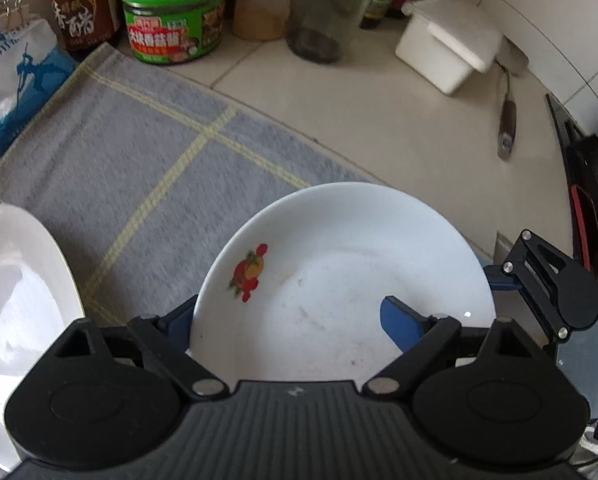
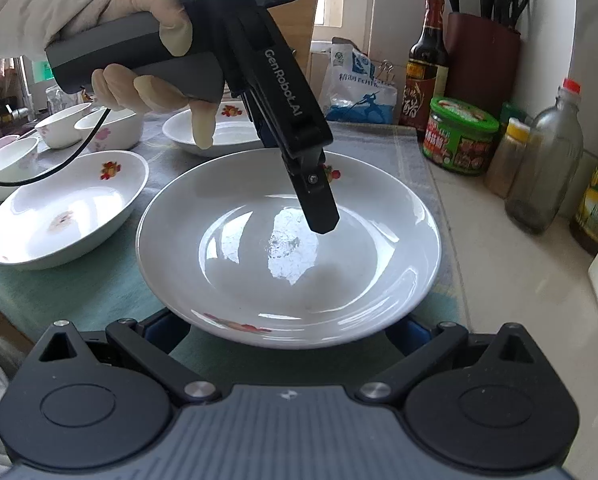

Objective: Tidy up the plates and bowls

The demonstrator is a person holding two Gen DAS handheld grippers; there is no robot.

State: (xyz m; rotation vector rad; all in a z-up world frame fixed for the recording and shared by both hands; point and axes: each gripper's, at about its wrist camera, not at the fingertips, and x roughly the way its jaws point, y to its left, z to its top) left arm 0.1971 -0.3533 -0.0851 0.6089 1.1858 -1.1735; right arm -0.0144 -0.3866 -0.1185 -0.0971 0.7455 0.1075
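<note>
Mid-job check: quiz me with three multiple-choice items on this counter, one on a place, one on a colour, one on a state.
1. The green-lidded jar stands:
A) on a plate
B) between the dark sauce bottle and the yellow-capped spice jar
C) inside a bowl

2. The cloth has stripes that are:
A) red
B) black
C) yellow

3. The left gripper is:
A) open, one finger over the centre plate
B) shut on a bowl
C) out of view

Key: B, it sits between them by the wall; C, pale yellow lines cross the grey; A, its fingers stand wide apart.
</note>
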